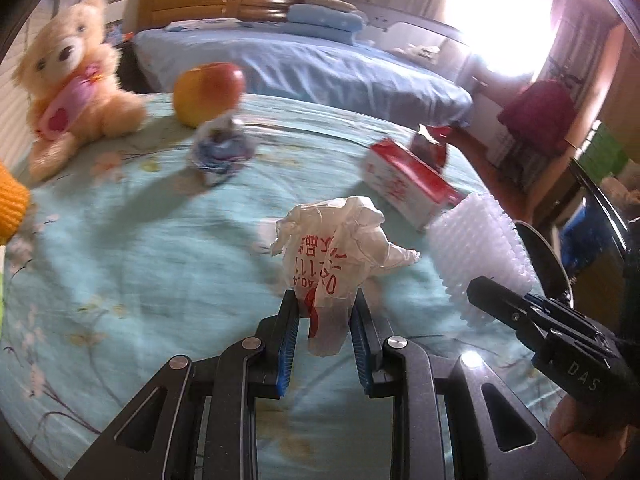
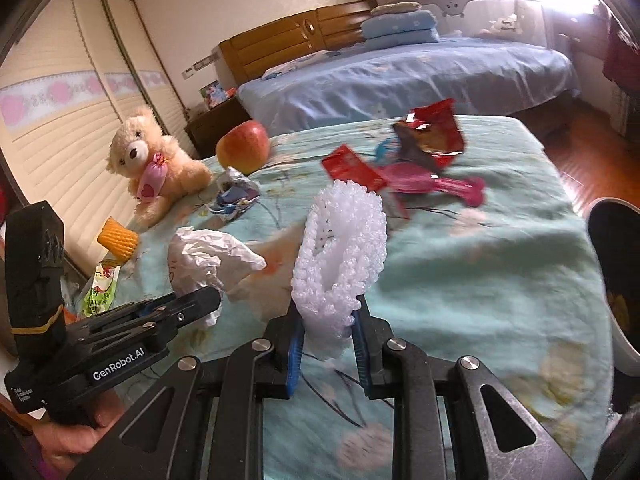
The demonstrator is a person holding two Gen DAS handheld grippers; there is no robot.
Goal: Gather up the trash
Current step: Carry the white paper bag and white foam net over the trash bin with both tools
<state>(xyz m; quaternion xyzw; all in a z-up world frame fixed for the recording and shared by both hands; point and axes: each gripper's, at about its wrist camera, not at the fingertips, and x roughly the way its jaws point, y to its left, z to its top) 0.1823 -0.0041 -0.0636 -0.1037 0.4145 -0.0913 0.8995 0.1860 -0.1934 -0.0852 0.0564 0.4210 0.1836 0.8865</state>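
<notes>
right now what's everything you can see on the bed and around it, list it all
crumpled white plastic bag with red print: 1, white and red, held in the left gripper
white foam fruit net: 1, white, held in the right gripper
cream plush teddy bear: 1, cream with a pink heart, far left of the teal bedspread
red-yellow apple: 1, beside the bear
crumpled blue-silver wrapper: 1, in front of the apple
red and white carton: 1, mid bed
red foil snack bag: 1, far side
pink plastic brush: 1, below the snack bag
orange foam net: 1, left edge
green snack packet: 1, left edge
blue bed: 1, behind
left gripper: shut on the bag
right gripper: shut on the net
</notes>
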